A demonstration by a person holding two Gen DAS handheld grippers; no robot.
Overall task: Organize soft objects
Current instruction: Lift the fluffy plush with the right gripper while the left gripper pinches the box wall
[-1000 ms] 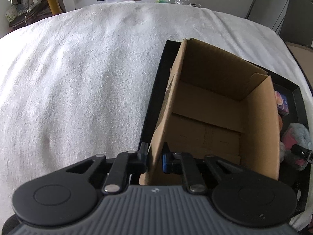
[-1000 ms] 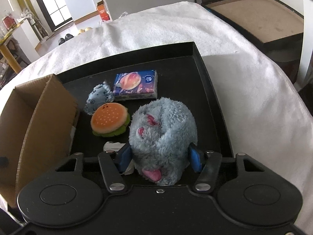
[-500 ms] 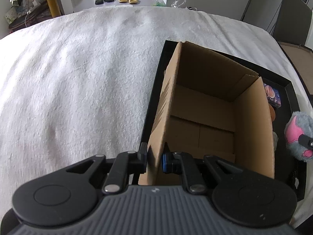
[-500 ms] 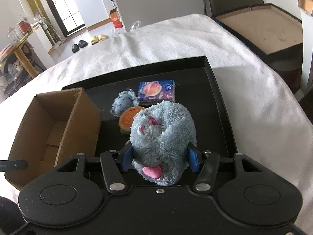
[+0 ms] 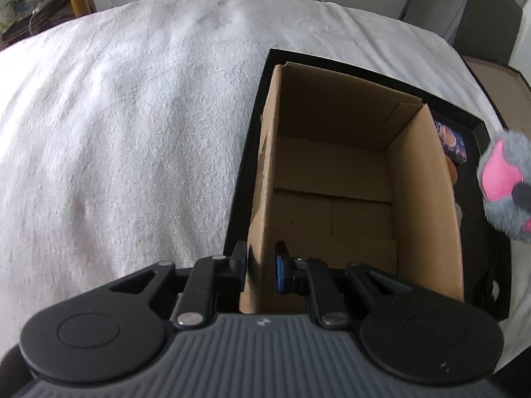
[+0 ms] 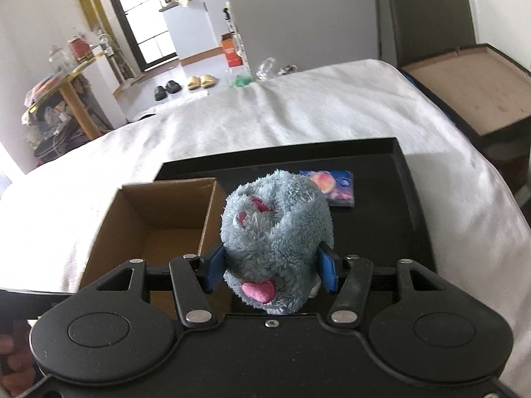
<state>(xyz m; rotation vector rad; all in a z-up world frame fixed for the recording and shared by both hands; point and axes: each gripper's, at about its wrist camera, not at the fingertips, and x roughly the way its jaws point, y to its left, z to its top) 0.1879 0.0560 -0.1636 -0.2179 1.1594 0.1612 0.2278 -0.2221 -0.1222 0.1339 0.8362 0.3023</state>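
Note:
My right gripper (image 6: 270,270) is shut on a fluffy blue-grey plush toy (image 6: 277,232) with pink patches and holds it up above the black tray (image 6: 411,205), just right of the open cardboard box (image 6: 146,222). The plush also shows at the right edge of the left wrist view (image 5: 507,192). My left gripper (image 5: 260,265) is shut on the near left wall of the cardboard box (image 5: 421,205), whose inside is empty. A blue printed packet (image 6: 335,187) lies on the tray behind the plush.
The tray (image 5: 245,165) rests on a white fuzzy blanket (image 5: 132,116) that covers the surface. A dark wooden-topped box (image 6: 471,93) stands off the far right. Slippers (image 6: 186,84) and a cluttered shelf lie on the floor beyond.
My right gripper has lifted the plush off the tray and carried it up and left toward the box. The burger toy and small grey toy are now hidden behind it. My left gripper keeps its hold.

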